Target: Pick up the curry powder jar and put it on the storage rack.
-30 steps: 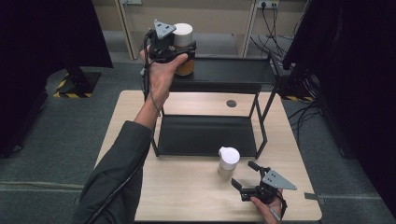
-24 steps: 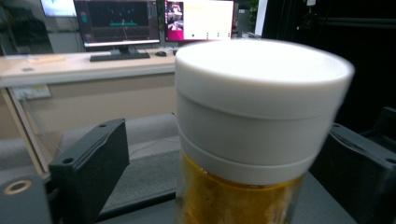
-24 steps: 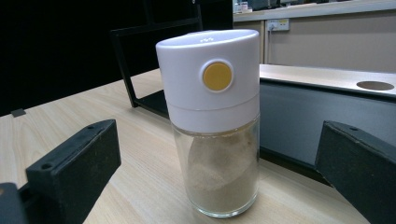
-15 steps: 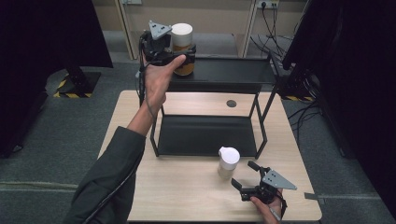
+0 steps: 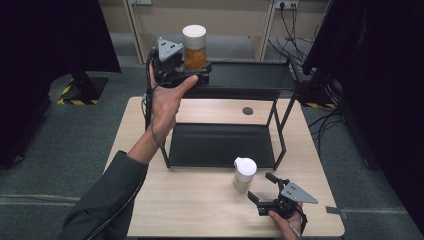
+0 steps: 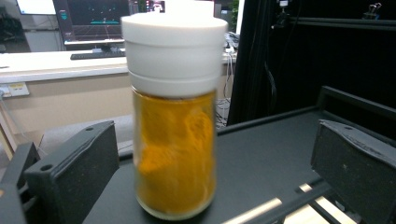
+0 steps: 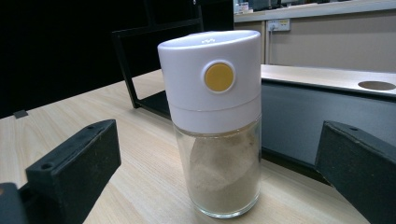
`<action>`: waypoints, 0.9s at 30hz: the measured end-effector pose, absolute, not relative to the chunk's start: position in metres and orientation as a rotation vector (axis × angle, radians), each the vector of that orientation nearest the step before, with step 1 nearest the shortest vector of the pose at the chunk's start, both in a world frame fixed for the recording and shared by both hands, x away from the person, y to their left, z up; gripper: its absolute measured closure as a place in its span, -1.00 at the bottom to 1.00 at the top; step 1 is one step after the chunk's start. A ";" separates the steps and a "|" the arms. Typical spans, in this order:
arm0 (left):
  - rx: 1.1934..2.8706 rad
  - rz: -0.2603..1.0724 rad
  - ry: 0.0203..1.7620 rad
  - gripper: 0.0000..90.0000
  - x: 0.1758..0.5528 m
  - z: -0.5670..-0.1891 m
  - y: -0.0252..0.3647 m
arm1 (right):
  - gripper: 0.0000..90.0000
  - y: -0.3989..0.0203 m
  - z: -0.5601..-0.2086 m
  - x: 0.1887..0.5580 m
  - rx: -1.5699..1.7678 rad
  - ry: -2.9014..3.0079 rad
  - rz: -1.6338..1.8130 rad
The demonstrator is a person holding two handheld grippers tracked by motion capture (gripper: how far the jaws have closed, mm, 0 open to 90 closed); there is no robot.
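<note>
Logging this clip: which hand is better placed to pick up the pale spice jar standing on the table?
Right. The right gripper is open beside the pale spice jar, whose body sits between its fingers. The left gripper is up at the shelf's top tier, open around the orange spice jar.

Even indoor light on my feeds, dark edges up high, yellow jar [image 6: 173, 116] slightly blurred, white lid [image 6: 173, 44] overexposed.

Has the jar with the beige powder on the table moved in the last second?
No. The beige jar stands at the same spot on the table, just in front of the rack's right front corner, between the open right tongs.
</note>
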State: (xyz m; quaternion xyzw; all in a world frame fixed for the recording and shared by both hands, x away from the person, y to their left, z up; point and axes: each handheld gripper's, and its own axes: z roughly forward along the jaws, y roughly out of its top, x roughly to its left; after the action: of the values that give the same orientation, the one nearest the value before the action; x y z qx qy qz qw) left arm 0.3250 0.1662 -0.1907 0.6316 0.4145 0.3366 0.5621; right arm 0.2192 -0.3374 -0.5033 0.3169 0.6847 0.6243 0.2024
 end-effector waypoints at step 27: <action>1.470 0.702 0.812 -0.98 0.255 -0.239 0.186 | -0.99 -0.337 -0.503 0.219 0.876 1.915 1.739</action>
State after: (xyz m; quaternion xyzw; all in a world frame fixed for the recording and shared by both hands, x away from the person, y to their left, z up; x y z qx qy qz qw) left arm 0.2547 0.1855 -0.2393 0.6377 0.3522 0.3046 0.6136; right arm 0.2186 -0.3371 -0.5027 0.3140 0.6865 0.6233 0.2040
